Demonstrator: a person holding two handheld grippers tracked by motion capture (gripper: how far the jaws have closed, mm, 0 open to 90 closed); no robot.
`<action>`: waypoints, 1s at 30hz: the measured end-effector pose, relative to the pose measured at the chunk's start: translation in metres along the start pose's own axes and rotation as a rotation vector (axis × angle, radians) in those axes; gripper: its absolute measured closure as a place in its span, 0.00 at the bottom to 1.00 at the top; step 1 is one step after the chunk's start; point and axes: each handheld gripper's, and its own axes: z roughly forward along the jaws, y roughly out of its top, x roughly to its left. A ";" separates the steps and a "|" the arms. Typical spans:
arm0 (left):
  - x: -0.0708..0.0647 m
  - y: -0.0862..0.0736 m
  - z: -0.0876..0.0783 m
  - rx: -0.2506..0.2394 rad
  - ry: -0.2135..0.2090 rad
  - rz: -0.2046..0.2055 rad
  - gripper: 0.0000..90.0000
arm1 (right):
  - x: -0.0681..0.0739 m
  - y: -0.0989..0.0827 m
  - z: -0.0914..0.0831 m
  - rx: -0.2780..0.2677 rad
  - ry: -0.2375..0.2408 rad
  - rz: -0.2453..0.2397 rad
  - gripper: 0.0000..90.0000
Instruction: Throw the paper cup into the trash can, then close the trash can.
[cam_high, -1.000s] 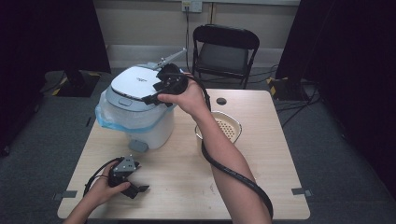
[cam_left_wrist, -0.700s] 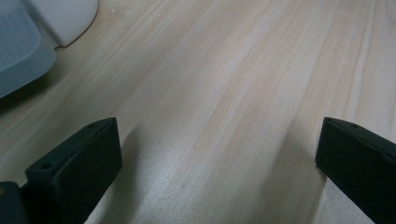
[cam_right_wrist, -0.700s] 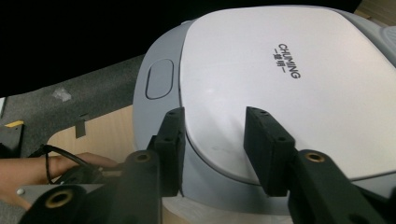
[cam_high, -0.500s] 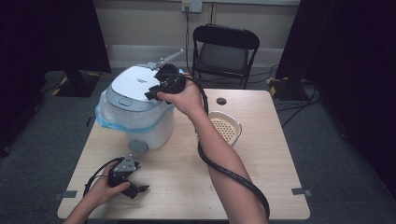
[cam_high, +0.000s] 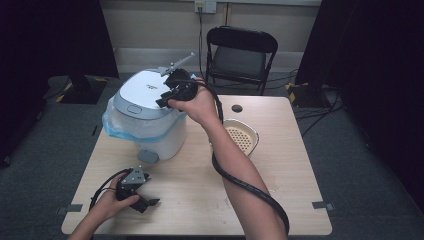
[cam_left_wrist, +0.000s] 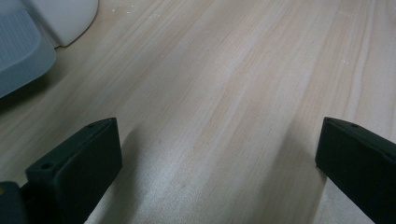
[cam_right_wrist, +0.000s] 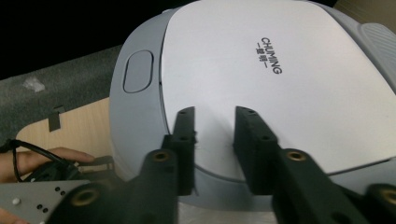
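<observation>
A white and grey rice cooker (cam_high: 142, 107) stands at the table's far left with its lid down, wrapped in a light blue bag. My right gripper (cam_high: 167, 97) hovers over the lid (cam_right_wrist: 261, 60), pointing toward the oval lid button (cam_right_wrist: 137, 71). Its jaws have just been opening a little; they stand narrowly apart (cam_right_wrist: 215, 114) with nothing between them. My left gripper (cam_high: 150, 202) rests on the table near the front left edge, its jaws wide open (cam_left_wrist: 218, 126) over bare wood. The cooker's base (cam_left_wrist: 65, 18) shows beyond it.
A beige perforated strainer basket (cam_high: 241, 136) sits right of the cooker, behind my right forearm. A round black hole (cam_high: 237, 108) marks the table's far side. A black folding chair (cam_high: 242, 55) stands beyond the table. The right gripper's cable (cam_high: 250, 187) hangs along the forearm.
</observation>
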 end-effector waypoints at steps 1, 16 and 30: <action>0.000 0.000 0.000 0.000 0.000 0.000 0.00 | 0.000 0.000 0.000 0.000 0.000 0.000 0.67; 0.000 0.000 0.000 0.000 -0.001 -0.003 0.00 | -0.017 -0.017 -0.037 -0.068 -0.103 0.062 0.25; 0.000 0.000 0.000 -0.002 0.004 0.003 0.00 | -0.012 -0.053 -0.055 -0.058 -0.087 0.059 0.16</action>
